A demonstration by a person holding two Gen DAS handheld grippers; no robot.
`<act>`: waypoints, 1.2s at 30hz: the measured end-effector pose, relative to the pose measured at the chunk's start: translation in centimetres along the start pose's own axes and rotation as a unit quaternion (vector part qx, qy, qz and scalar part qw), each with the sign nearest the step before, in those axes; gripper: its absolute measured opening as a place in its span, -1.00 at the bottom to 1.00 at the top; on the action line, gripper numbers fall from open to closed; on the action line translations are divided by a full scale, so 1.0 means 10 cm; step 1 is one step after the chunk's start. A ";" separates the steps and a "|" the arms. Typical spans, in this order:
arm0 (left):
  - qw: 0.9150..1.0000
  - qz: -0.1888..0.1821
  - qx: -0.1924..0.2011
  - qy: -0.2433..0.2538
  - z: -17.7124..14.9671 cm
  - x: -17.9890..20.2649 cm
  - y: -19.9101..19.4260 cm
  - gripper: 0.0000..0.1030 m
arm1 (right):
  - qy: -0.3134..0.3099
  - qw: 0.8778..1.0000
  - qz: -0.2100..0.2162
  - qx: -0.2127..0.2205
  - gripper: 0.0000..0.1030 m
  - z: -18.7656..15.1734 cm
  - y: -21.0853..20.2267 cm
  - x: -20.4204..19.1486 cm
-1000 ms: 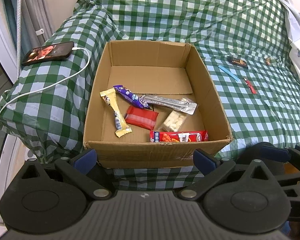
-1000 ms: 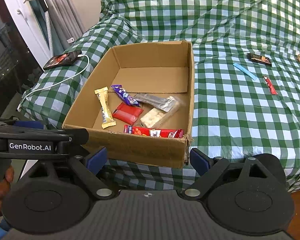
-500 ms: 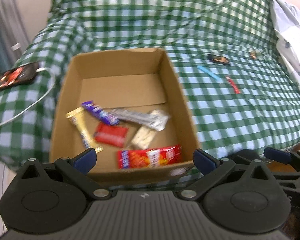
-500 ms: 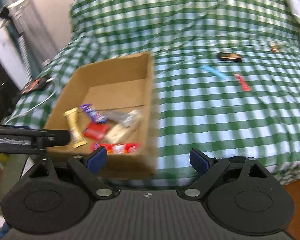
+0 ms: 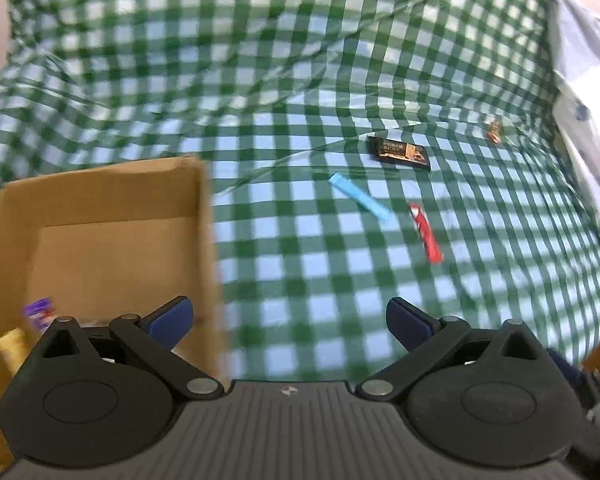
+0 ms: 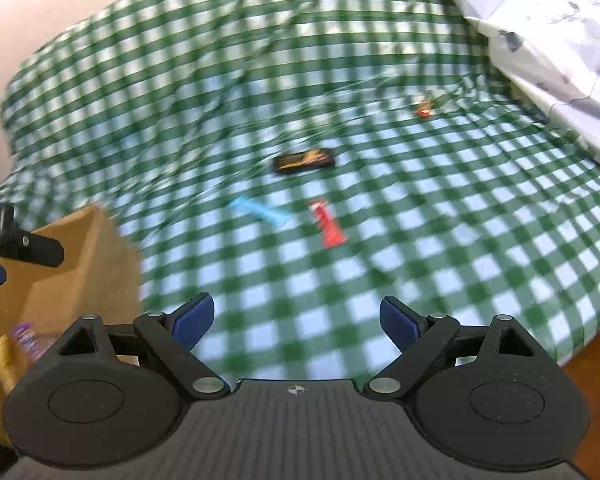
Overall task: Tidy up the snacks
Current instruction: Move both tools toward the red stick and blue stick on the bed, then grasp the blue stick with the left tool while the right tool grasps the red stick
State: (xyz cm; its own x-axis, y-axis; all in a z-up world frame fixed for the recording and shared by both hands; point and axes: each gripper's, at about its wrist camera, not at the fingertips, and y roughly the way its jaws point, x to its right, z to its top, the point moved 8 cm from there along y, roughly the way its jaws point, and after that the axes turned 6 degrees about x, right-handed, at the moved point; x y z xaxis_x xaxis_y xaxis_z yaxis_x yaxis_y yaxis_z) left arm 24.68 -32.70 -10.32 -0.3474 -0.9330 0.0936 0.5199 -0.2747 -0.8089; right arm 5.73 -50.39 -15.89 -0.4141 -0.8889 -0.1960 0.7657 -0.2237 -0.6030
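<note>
Empty wide tongs (image 6: 296, 322), red snack (image 6: 329, 229)

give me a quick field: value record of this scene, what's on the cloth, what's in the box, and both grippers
surface: green checked cloth
box: cardboard box, at left, open top
in box: purple wrapper and yellow wrapper visible, blurred; the rest hidden
loose on cloth: blue stick, red stick, dark packet, small candy
left gripper: open, empty
right gripper: open, empty
far right: white fabric
</note>
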 end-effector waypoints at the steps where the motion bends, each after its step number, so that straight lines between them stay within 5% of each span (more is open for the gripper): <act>1: 1.000 -0.002 -0.011 -0.011 0.08 0.08 0.21 0.99 | 0.002 1.000 -0.002 0.003 0.76 0.05 0.16 0.07; 5: 0.996 -0.006 -0.068 -0.054 0.29 0.35 1.12 0.99 | -0.004 1.000 -0.011 -0.001 0.76 0.16 0.87 0.29; 9: 0.993 0.013 -0.085 -0.075 0.45 0.46 1.89 0.99 | -0.012 1.000 -0.012 -0.022 0.76 0.20 1.64 0.50; 16: 0.987 -0.008 -0.125 -0.103 0.61 0.63 2.79 1.00 | -0.071 0.997 -0.007 -0.031 0.77 0.21 2.55 0.50; 18: 0.990 0.008 -0.104 -0.096 0.66 0.69 2.79 0.99 | -0.088 0.996 -0.011 -0.028 0.82 0.18 2.69 0.48; 20: 0.994 0.012 -0.086 -0.070 0.67 0.79 2.74 0.54 | -0.121 0.992 -0.018 -0.010 0.70 0.14 2.71 0.42; 21: 0.996 0.031 -0.074 -0.049 0.67 0.81 2.71 0.35 | -0.132 0.991 -0.013 -0.001 0.40 0.12 2.69 0.39; 23: 0.997 0.038 -0.060 -0.007 0.66 0.88 2.66 -0.58 | -0.145 0.989 0.007 0.013 -0.17 0.09 2.63 0.31; 24: 0.998 0.025 -0.059 -0.001 0.65 0.90 2.64 -0.74 | -0.154 0.988 0.012 0.014 -0.54 0.06 2.61 0.28; 27: 0.996 -0.001 -0.084 -0.026 0.58 0.81 2.56 -0.79 | -0.151 0.988 0.015 0.000 -0.72 0.04 2.55 0.25; 36: 0.997 -0.039 -0.068 -0.011 0.18 0.46 1.56 -0.79 | -0.077 0.997 0.010 0.013 -0.72 0.13 1.88 0.36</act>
State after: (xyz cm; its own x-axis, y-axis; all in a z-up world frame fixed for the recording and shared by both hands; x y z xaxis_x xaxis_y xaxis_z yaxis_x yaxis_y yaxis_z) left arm 32.59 -41.75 -21.49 -0.3647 -0.9154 0.1702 0.3805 -0.3134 -0.8701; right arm 19.27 -58.35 -26.92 -0.3195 -0.9436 -0.0869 0.7866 -0.2130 -0.5795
